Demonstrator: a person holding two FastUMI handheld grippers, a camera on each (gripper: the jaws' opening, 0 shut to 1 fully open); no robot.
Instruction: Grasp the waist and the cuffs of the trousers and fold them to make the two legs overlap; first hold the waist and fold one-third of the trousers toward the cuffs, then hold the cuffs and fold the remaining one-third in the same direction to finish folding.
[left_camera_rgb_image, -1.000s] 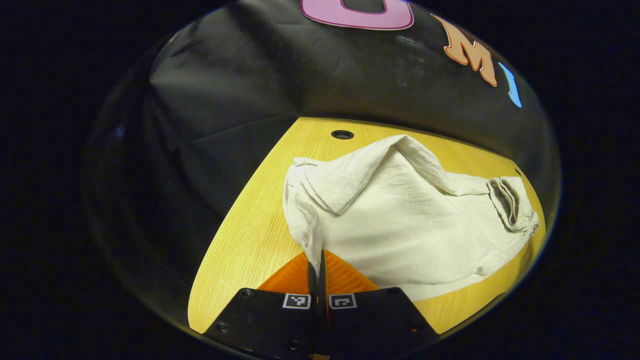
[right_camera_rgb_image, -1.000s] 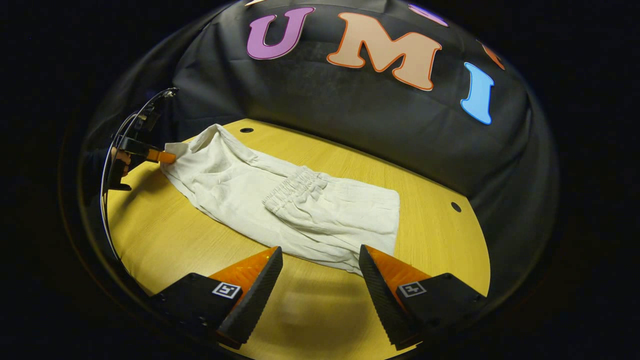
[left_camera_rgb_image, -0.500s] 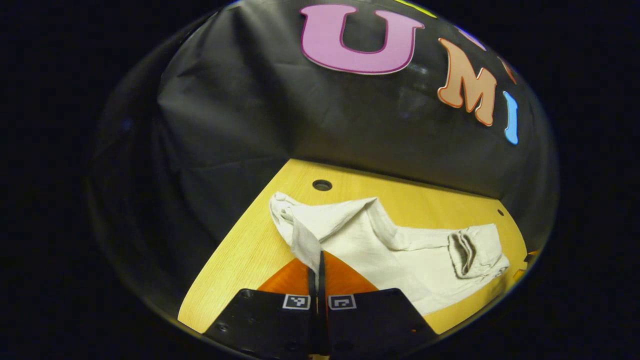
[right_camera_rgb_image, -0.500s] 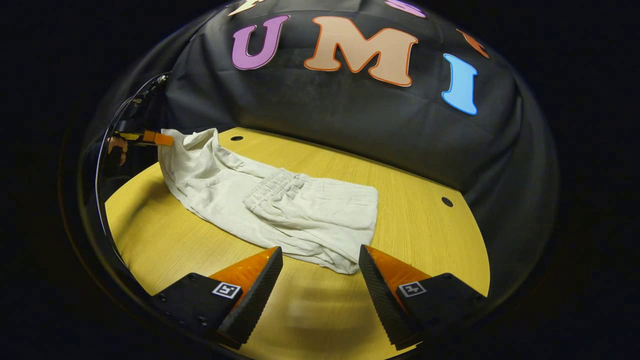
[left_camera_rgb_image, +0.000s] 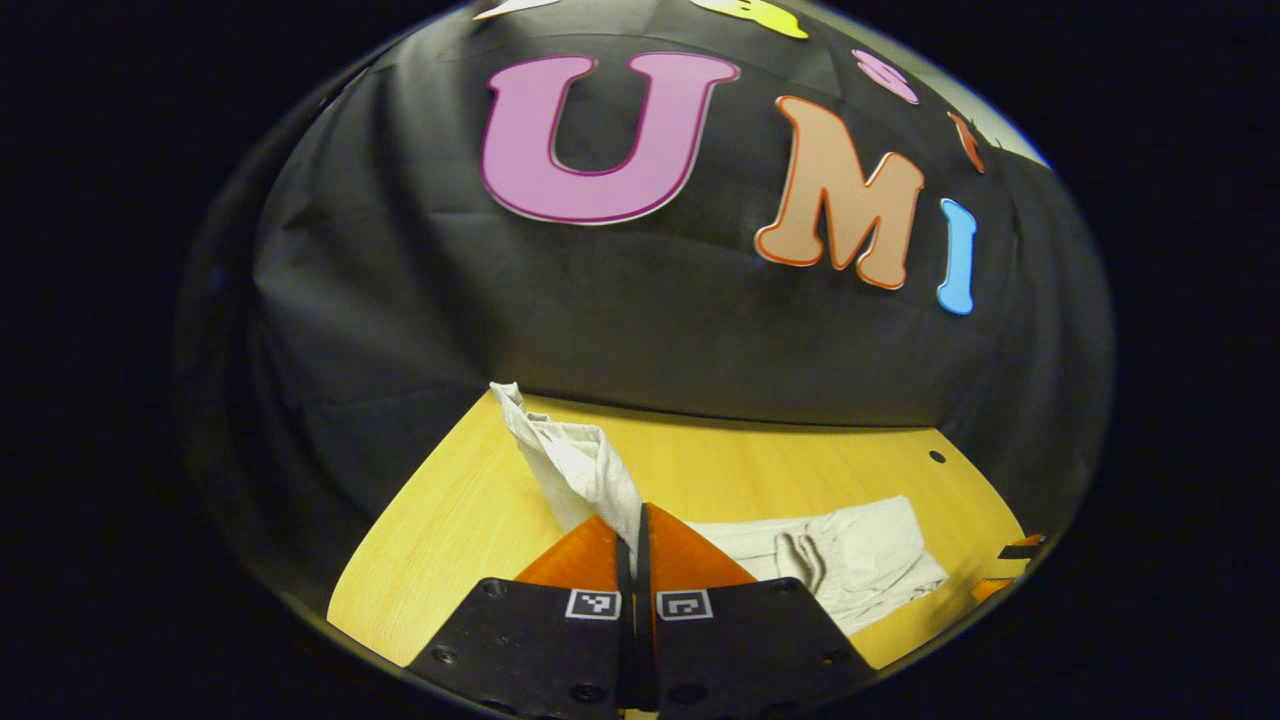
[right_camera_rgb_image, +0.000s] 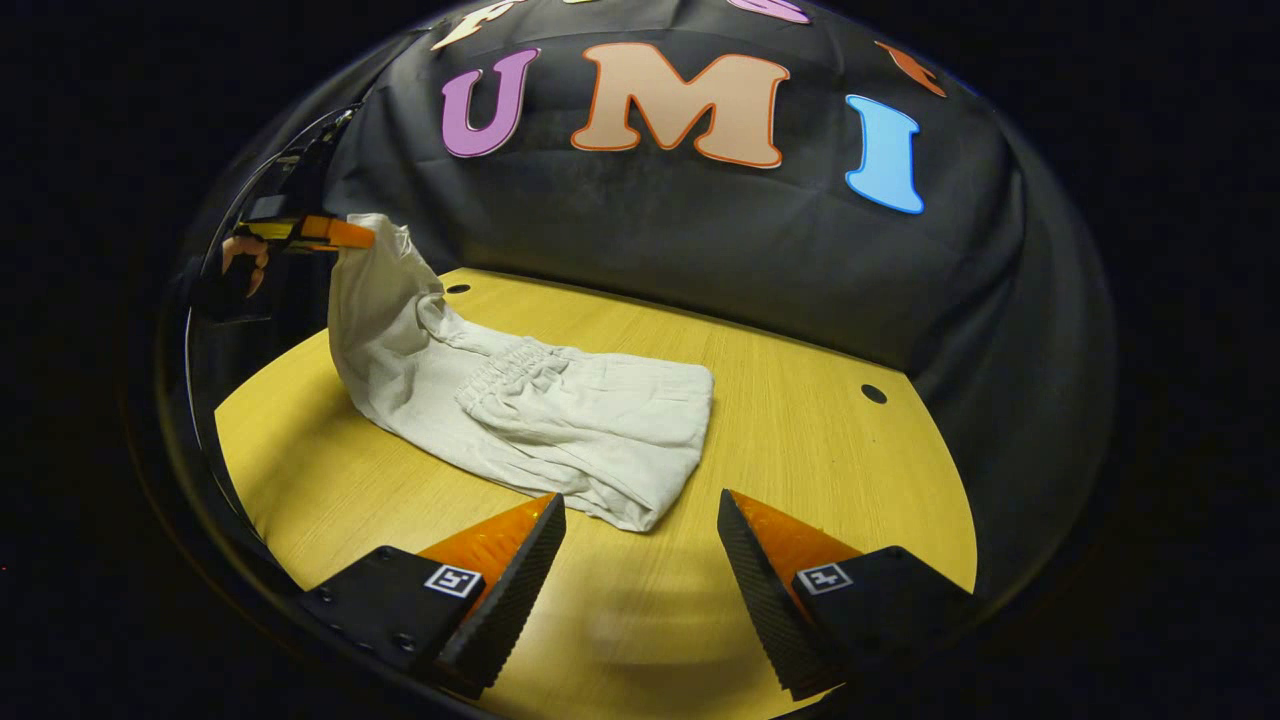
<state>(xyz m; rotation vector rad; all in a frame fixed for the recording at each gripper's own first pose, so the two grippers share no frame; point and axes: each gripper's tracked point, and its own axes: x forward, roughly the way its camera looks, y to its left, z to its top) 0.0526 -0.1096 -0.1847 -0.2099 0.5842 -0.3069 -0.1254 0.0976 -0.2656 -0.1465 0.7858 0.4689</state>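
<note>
Left gripper (left_camera_rgb_image: 640, 520) was pinched tight on the trousers (right_camera_rgb_image: 560, 420) cuff, lifted off the table (right_camera_rgb_image: 800, 440) ahead of the wide-open, empty right gripper (right_camera_rgb_image: 640, 560); thin cloth could slip out mid-fold.

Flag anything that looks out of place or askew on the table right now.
Nothing is spilled or damaged. The trousers lie rumpled rather than flat, the gathered waist folded onto the legs. The left hand-held gripper holds the cuff end up off the table, as a fold would need.
</note>
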